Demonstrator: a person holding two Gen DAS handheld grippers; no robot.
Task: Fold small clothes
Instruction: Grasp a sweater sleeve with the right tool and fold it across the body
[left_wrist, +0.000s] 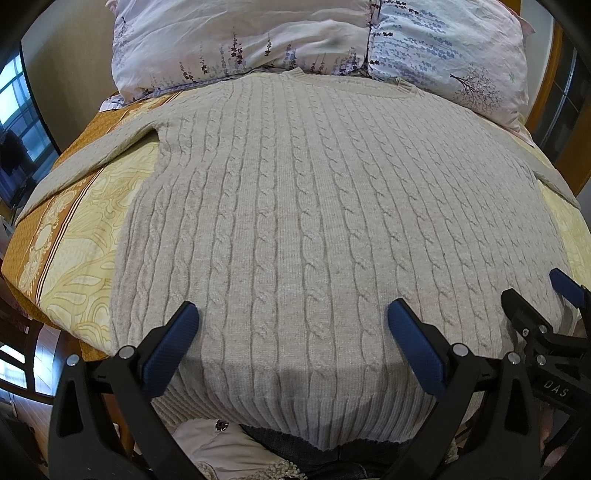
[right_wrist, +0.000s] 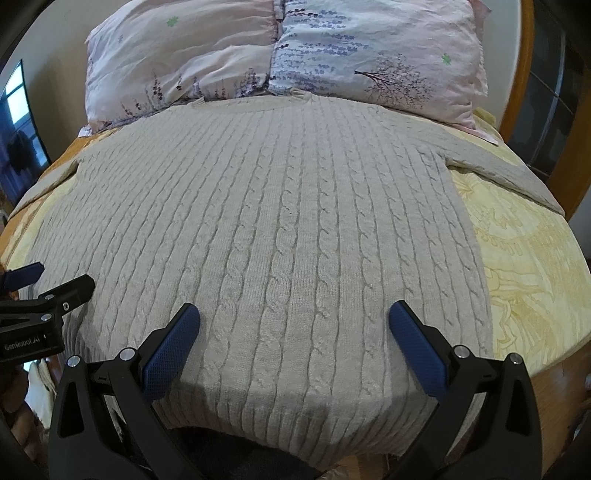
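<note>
A beige cable-knit sweater lies flat on the bed, collar at the far end by the pillows, hem at the near edge; it also fills the right wrist view. Its sleeves spread out to the left and to the right. My left gripper is open and empty, hovering over the hem's left part. My right gripper is open and empty over the hem's right part. Each gripper shows at the edge of the other's view, the right one and the left one.
Two floral pillows lie at the head of the bed. The yellow and orange patterned bedspread shows on both sides of the sweater. A wooden bed frame stands at the right.
</note>
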